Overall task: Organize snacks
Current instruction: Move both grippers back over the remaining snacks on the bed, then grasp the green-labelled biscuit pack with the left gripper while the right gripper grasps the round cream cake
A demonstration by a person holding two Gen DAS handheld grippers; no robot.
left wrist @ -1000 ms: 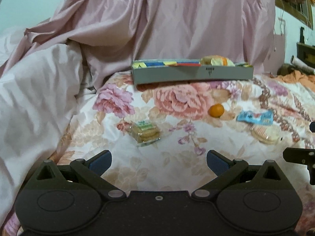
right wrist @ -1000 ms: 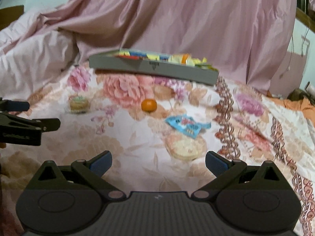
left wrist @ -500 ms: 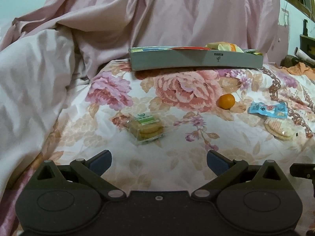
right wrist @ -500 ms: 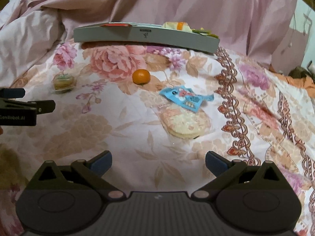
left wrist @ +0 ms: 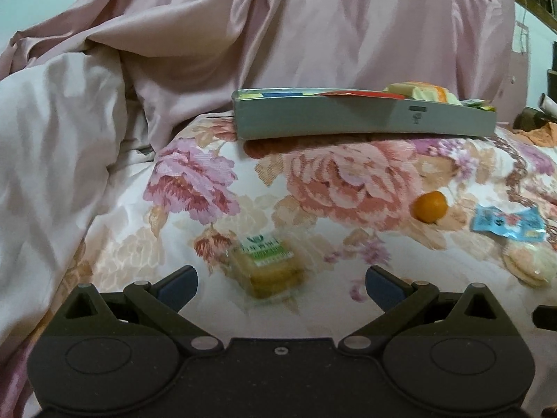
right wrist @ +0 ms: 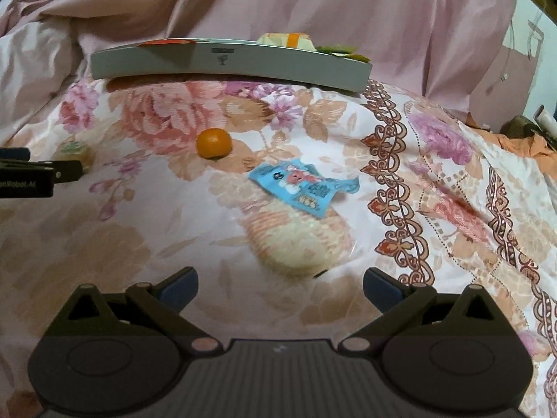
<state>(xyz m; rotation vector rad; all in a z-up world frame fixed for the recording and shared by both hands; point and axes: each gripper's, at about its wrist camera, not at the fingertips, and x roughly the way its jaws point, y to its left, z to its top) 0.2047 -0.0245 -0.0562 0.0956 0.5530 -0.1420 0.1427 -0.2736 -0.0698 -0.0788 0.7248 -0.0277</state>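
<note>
left tool: the left tool point(left wrist: 280, 280) has its jaws spread wide apart and holds nothing; it sits low in the frame over the floral bedspread point(left wrist: 348, 188).
left target: the clear-wrapped yellow biscuit pack with a green label point(left wrist: 266, 266) lies just ahead, between the blue fingertips point(left wrist: 177, 284), slightly left of centre. it is blurred; its long axis seems to run from upper left to lower right.
right tool: the right tool point(right wrist: 280, 284) is also spread open and empty.
right target: the round pale rice cracker in clear wrap point(right wrist: 297, 238) lies straight ahead, near the gap; the flat blue snack sachet point(right wrist: 299, 188) overlaps its far edge.
other snacks: the small round orange fruit point(right wrist: 213, 143) lies left of centre, well apart from both tools.
destination: the long grey tray already holding colourful packets point(left wrist: 348, 118) sits at the far side of the bed, upper centre.
judgement: each tool is nearest its own snack, so each likely goes forward and closes.
</note>
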